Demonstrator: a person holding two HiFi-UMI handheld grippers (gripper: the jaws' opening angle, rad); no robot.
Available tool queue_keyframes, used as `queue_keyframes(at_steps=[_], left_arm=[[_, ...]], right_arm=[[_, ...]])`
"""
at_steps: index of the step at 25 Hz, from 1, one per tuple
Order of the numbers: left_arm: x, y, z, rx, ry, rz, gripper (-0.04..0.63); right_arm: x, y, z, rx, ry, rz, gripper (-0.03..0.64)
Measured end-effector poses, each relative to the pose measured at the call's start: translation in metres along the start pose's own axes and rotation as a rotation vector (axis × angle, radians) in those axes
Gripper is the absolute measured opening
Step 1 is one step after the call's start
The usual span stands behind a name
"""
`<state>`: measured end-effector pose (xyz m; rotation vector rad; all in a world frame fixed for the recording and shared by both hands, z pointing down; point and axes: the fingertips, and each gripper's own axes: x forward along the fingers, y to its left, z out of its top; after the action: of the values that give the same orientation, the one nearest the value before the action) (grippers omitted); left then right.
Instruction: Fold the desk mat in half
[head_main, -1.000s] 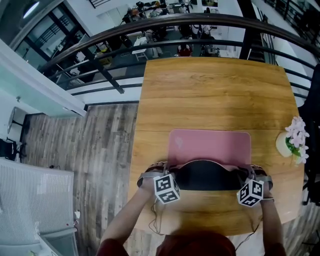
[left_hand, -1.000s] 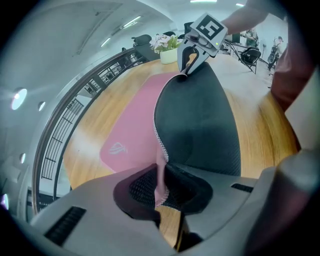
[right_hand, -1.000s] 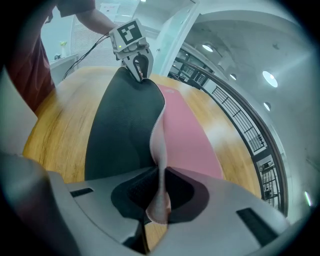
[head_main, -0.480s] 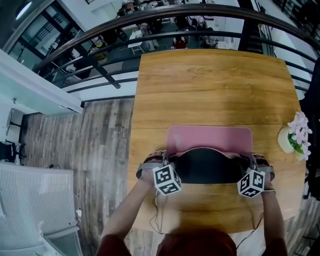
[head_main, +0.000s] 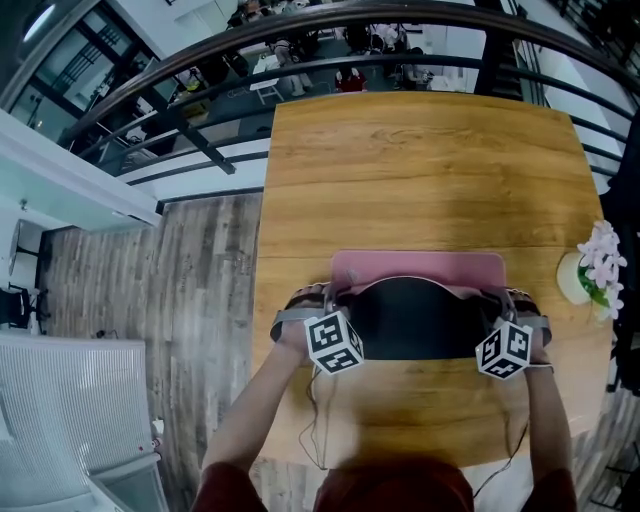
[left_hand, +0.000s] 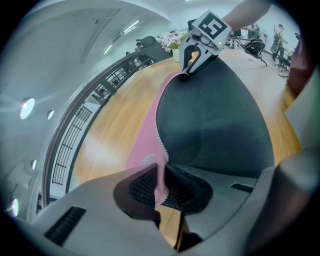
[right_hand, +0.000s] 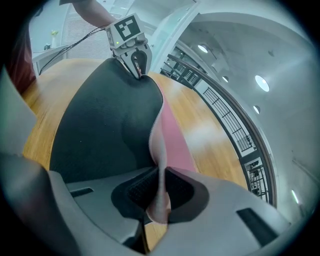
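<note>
The person is carrying the near edge of the mat (head_main: 420, 267) over toward its far edge. The left gripper (head_main: 322, 298) is clenching the left near corner and the right gripper (head_main: 503, 300) the right one, pads pinching the sheet. The mat's far part is lying flat on the table (head_main: 400, 160). Compared with a second ago, the black underside is covering more and the pink strip is narrowing. The fold looks past halfway, with the edges not yet meeting.

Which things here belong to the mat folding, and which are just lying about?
In the job:
desk mat, near edge lifted
left gripper and right gripper, each shut on a mat corner

Lying about:
potted flowers, by the right edge of the table
</note>
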<state>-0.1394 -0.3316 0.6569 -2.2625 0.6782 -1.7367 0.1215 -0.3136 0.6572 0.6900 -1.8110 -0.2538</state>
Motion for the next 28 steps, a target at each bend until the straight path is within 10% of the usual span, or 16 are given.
queue_keyframes(at_steps=[28], left_arm=[[0.022,0.041,0.009,0.047,0.002,0.074,0.072]], right_arm=[[0.024,-0.037,0.005,-0.003,0.026,-0.038,0.054]])
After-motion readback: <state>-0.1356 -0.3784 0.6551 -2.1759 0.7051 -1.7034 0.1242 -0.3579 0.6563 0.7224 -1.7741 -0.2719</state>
